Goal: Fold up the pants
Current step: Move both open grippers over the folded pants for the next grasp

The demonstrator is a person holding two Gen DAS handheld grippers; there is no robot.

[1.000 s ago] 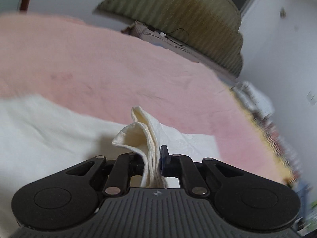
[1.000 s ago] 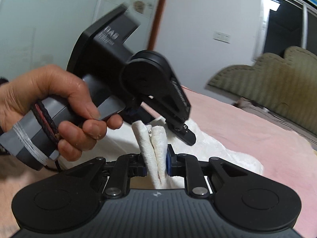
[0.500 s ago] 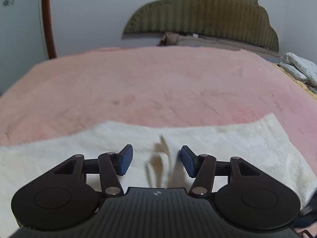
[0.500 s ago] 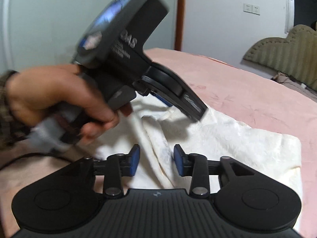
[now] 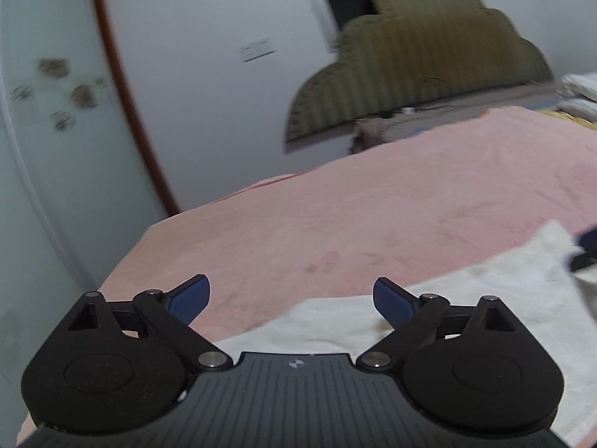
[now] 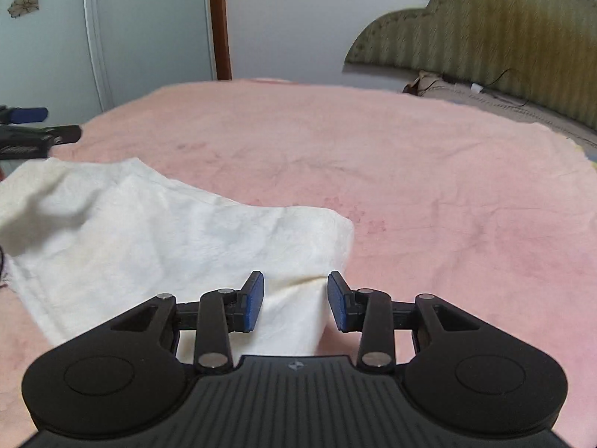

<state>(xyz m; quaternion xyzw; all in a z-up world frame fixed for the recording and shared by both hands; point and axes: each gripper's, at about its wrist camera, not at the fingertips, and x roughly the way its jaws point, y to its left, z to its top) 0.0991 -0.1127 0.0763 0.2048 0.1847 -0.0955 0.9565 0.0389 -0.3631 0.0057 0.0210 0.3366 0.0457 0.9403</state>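
Both tongs hang empty above the pink bed (image 6: 410, 171), left tongs (image 5: 291, 298) spread wide, right tongs (image 6: 295, 300) narrower, the cream pants (image 6: 168, 239) lying apparently folded near its front edge, released to settle.

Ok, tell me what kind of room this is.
Most likely a bedroom. The cream pants lie on a bed with a pink bedspread, a scalloped olive upholstered headboard stands at its end, and a pale door with flower stickers is behind.
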